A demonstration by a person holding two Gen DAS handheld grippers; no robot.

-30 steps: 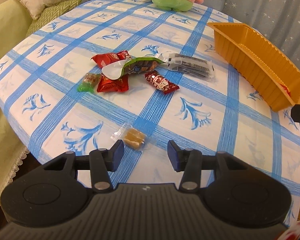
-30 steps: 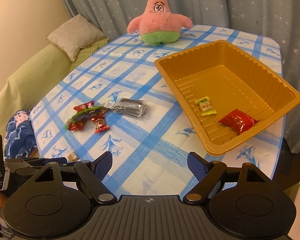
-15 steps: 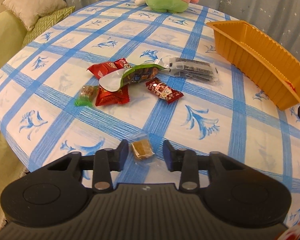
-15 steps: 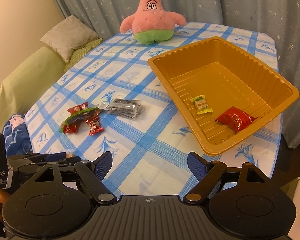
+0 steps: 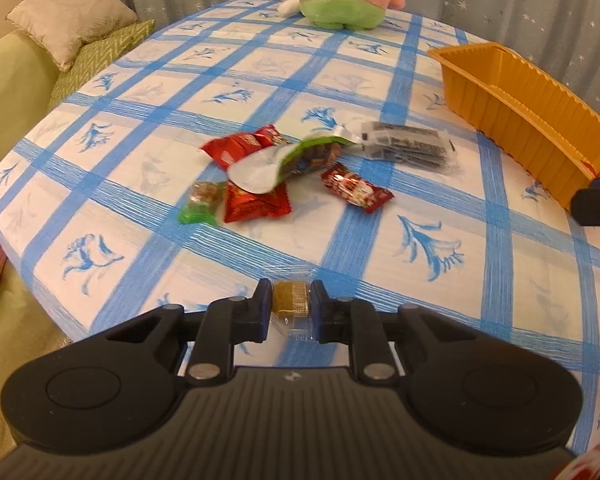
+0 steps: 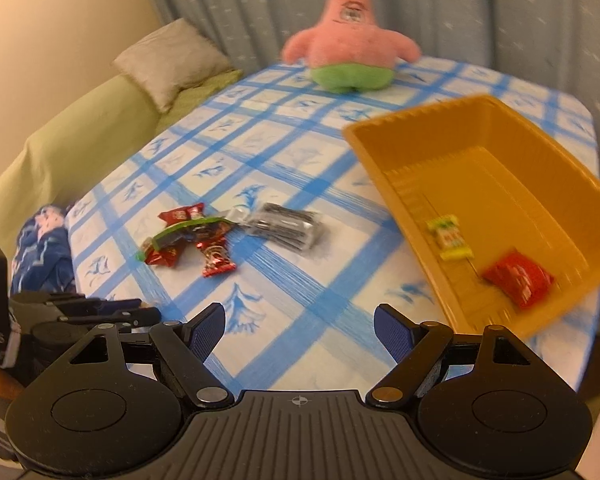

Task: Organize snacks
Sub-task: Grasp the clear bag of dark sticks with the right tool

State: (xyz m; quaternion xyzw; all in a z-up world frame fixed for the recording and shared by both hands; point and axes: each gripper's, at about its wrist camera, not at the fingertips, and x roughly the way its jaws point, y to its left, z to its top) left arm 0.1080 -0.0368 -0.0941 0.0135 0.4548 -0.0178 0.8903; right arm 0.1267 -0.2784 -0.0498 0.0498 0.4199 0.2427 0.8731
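Everywhere, blue-checked tablecloth [image 5: 380, 80], starry curtains [image 6: 480, 8].

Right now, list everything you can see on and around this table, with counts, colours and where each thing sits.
clear-wrapped brown snack: 1, golden brown, near table edge, between left gripper fingers
loose snack packets: about 6, red, green, one dark clear pack, mid-table cluster
orange tray: 1, right side of table
snacks in tray: 2, one red, one yellow-green
pink star plush: 1, pink and green, far end
tablecloth: 1, white with blue checks
cushions: 2, beige and green, on green sofa, left
left gripper: black, closed on the snack
right gripper: black, open, empty
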